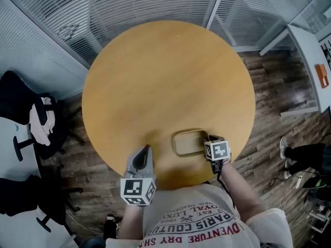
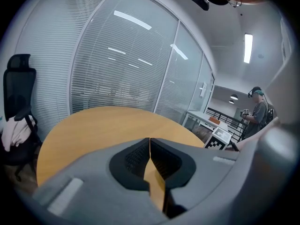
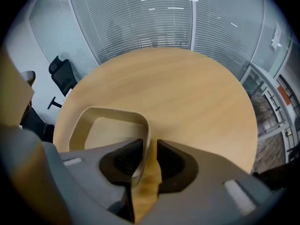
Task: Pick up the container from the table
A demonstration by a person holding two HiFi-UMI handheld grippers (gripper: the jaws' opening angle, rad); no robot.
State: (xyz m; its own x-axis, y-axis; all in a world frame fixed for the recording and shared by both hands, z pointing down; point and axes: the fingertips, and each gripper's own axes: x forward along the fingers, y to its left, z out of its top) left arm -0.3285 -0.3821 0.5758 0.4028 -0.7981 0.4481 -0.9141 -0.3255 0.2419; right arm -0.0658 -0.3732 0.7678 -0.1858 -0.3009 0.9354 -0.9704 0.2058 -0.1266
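A shallow tan container (image 1: 189, 142) with rounded corners lies on the round wooden table (image 1: 165, 76), close to its near edge. My right gripper (image 1: 210, 139) points steeply down at the container's right side. In the right gripper view the container's thin wall (image 3: 144, 139) stands between the jaws of the right gripper (image 3: 150, 145): it lies against the left pad, and a gap shows on the other side. The container's inside (image 3: 105, 132) is empty. My left gripper (image 1: 147, 149) hovers over the near edge, left of the container. The left gripper (image 2: 149, 143) is shut on nothing.
Dark office chairs (image 1: 31, 118) stand left of the table, and a white desk (image 1: 310, 61) stands at the far right. Glass walls with blinds (image 1: 155, 4) run behind. Another person (image 2: 257, 111) stands far off, and shoes (image 1: 285, 148) show on the wooden floor to the right.
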